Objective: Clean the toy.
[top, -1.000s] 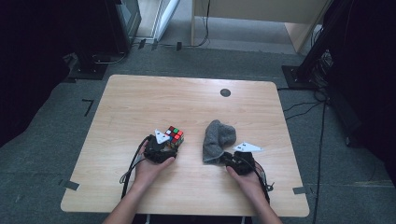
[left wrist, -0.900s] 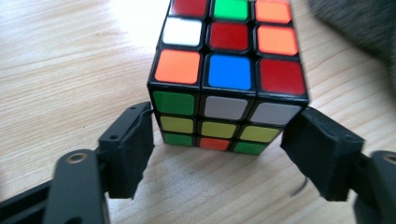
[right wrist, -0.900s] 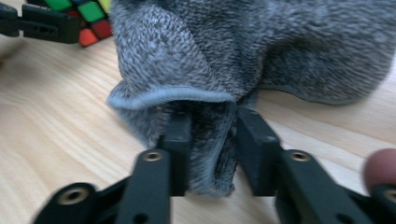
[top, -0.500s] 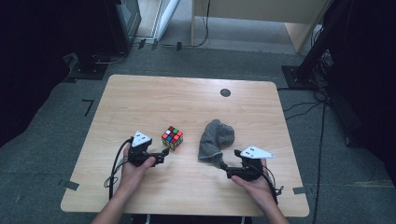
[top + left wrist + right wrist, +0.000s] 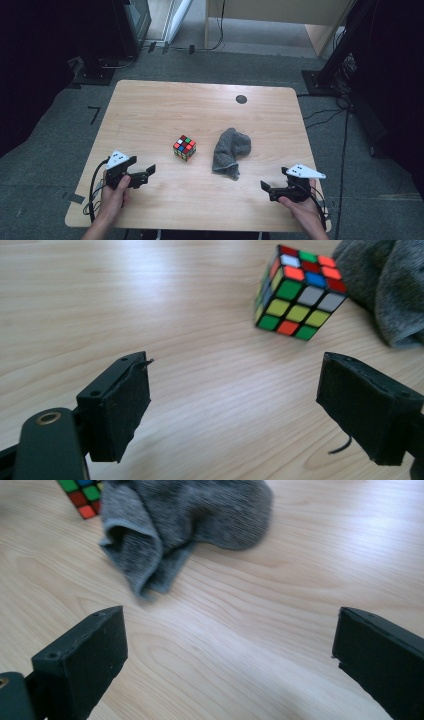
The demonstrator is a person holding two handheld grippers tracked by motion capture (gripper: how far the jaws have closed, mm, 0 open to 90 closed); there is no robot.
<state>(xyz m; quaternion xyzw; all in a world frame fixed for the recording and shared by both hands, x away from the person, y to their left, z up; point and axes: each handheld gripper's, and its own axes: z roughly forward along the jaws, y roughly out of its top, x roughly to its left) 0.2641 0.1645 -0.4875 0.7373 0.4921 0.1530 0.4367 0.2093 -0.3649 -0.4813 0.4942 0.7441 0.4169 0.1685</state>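
1. The left gripper (image 5: 150, 171) has its fingers (image 5: 117, 410) spread apart with nothing between them; they have just been opening.
2. The right gripper (image 5: 264, 187) also stands wide and empty, its fingers (image 5: 85, 665) having just been opening.
3. The Rubik's cube (image 5: 184, 148) sits free near the table's (image 5: 165, 107) centre, at two o'clock from the left gripper; the grey sock (image 5: 229, 152) lies beside it, at eleven o'clock from the right.
4. A second ago both grippers were at these things; now each hand is drawn back toward the near edge, so both releases look done.
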